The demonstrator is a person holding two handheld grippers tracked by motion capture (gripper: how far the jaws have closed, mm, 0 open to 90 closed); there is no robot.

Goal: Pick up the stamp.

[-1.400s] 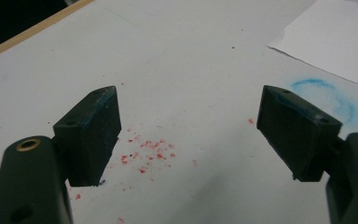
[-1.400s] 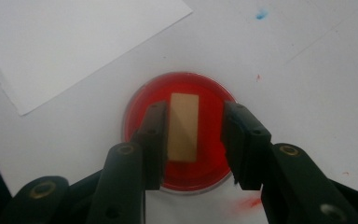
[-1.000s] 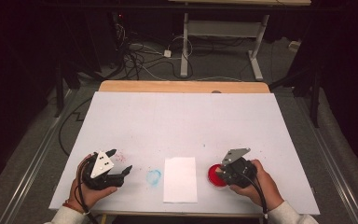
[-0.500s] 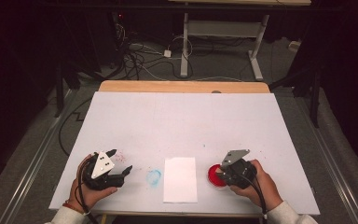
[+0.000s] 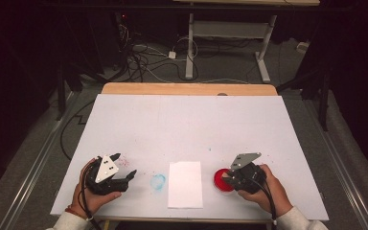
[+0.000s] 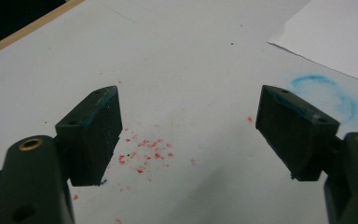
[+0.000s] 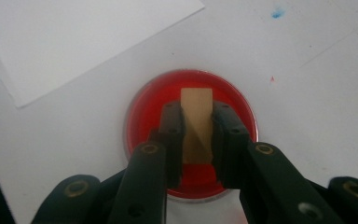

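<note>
Right gripper (image 7: 196,135) — jaws clamped on a tan wooden block (image 7: 196,122), held over the red ink dish (image 7: 144,109) beside the white paper sheet (image 5: 185,184), seemingly to load it with ink. Left gripper (image 6: 189,126) — jaws apart, empty, idle above the worktop (image 5: 187,124).

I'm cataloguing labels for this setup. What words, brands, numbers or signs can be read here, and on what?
None: no readable text on the white sheet of paper, the red dish, the wooden block, the table cover, or either gripper.
The blue ring and red specks are stains, not writing.
</note>
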